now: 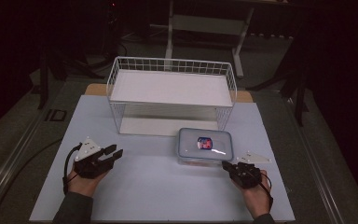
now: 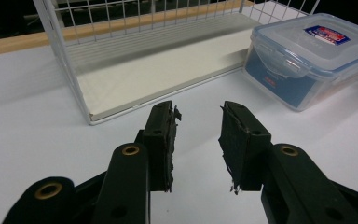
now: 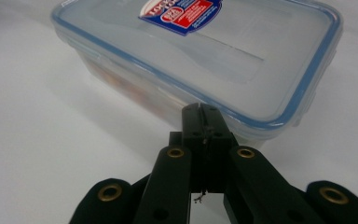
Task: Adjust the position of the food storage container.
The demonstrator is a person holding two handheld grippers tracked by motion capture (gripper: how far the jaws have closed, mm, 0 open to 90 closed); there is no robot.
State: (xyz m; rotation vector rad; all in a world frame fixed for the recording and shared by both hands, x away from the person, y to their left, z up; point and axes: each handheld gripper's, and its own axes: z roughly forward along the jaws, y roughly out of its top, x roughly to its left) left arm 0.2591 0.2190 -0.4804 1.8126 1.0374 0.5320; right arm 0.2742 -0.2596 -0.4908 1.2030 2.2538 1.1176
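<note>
Closed flat, pad against pad, with nothing pinched between: the right gripper (image 3: 204,112), held low at the near right of the table (image 1: 158,191). Pointing, in the right gripper view, straight at the near rim of a clear lock-lid food container (image 3: 191,56), tips right up against its blue-edged lid; touching or just short of it, impossible to tell. Seen from the high view as a dark gripper (image 1: 227,164) at the container's near right corner, hand and cable trailing behind toward the table's near edge.

Parted, with a clear gap between the two worn black pads and only bare table showing through: the left gripper (image 2: 198,109). Held at the near left of the table in the high view (image 1: 114,151), well apart from the container and aimed forward and to the right.

Standing upright and lidded on the white table, right of centre: the container (image 1: 204,145), with a red-and-blue label (image 1: 204,143) on the lid and something reddish dimly visible through its wall. Just in front of a white wire rack (image 1: 170,60), near that rack's right end. In the left gripper view, to the upper right (image 2: 307,60), beside the rack's lower shelf (image 2: 158,74).

Beyond the rack, a dark room and a pale table frame.
</note>
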